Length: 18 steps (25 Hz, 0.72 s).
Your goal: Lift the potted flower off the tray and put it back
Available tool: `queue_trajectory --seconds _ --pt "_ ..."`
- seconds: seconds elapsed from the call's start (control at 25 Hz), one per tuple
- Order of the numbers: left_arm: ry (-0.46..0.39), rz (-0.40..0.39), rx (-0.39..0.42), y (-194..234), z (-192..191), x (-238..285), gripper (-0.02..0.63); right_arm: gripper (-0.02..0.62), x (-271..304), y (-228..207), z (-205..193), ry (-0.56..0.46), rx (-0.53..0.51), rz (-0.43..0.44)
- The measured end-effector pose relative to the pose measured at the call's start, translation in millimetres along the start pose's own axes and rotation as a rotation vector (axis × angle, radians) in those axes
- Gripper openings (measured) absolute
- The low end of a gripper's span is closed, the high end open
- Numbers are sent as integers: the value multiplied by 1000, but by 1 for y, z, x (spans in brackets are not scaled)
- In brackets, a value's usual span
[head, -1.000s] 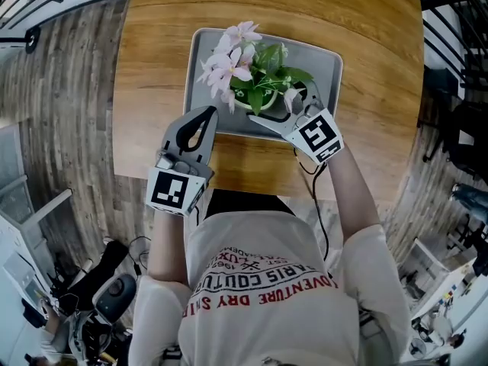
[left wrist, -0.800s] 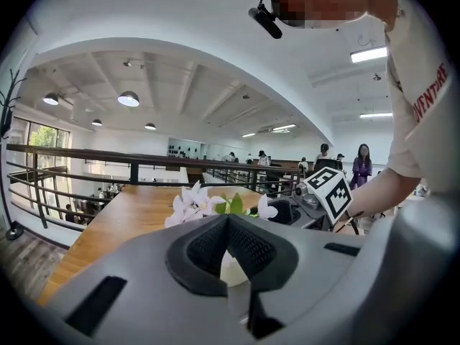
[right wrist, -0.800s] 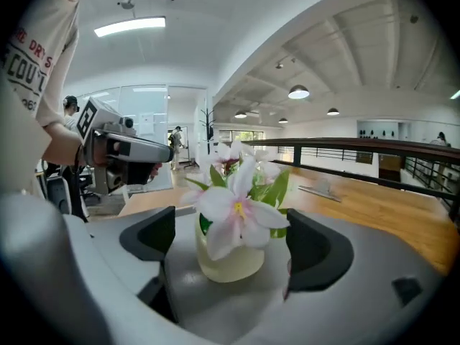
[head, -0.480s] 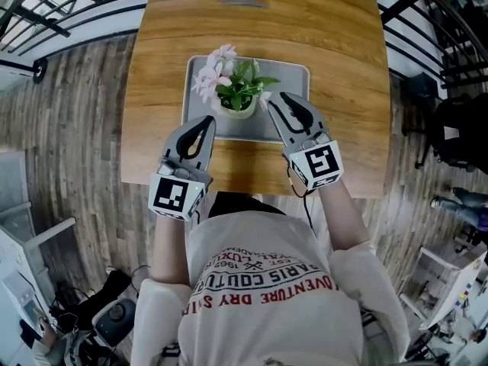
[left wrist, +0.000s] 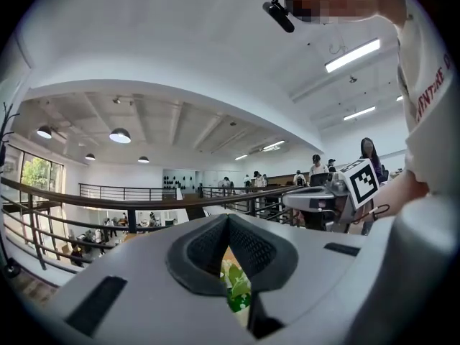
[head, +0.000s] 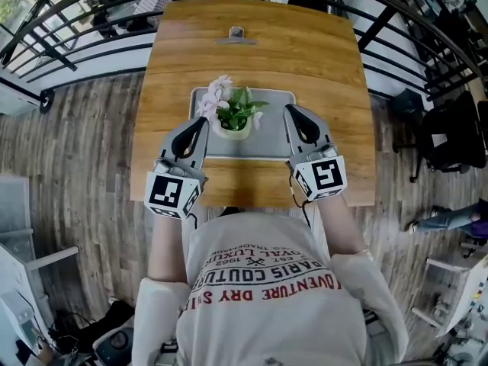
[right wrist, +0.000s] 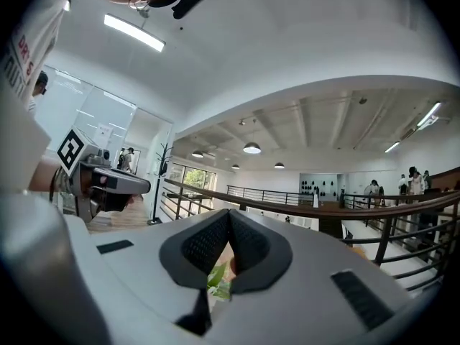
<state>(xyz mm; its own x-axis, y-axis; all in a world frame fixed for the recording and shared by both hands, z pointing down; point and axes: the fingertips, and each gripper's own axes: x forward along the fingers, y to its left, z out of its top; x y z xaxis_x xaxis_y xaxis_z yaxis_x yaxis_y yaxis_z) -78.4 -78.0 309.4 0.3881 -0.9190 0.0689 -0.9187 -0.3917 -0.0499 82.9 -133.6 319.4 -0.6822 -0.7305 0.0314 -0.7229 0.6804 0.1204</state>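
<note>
The potted flower (head: 232, 116), pink blooms and green leaves in a pale pot, stands on the grey tray (head: 276, 140) at the middle of the wooden table. Both grippers are held level above the table's near side, one on each side of the pot and clear of it. My left gripper (head: 200, 121) is shut and empty. My right gripper (head: 293, 111) has its jaws closing to shut with nothing between them. In the left gripper view the pads (left wrist: 248, 246) meet, and leaves (left wrist: 237, 290) show below. The right gripper view shows the same, with pads (right wrist: 248, 243) together above leaves (right wrist: 218, 279).
The wooden table (head: 252, 48) has a small metal clip (head: 236, 33) at its far edge. Black railings (head: 91, 21) run round behind it. Plank floor lies on both sides, with dark chairs (head: 446, 139) at the right. People stand far off in the hall.
My right gripper let go of the pot, drew back and shut. Both grippers rose away from the tray. The pot stays on the tray, and the head view pulled back.
</note>
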Motion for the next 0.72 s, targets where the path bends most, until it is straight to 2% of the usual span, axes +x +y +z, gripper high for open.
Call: queue_trajectory --seconds 0.24,0.72 --pt "-38 -23 41 -1 19 -1 12 26 -3 -6 16 -31 24 -48" --pt "-17 -26 21 -2 13 -2 12 26 -6 -2 16 -12 20 -52"
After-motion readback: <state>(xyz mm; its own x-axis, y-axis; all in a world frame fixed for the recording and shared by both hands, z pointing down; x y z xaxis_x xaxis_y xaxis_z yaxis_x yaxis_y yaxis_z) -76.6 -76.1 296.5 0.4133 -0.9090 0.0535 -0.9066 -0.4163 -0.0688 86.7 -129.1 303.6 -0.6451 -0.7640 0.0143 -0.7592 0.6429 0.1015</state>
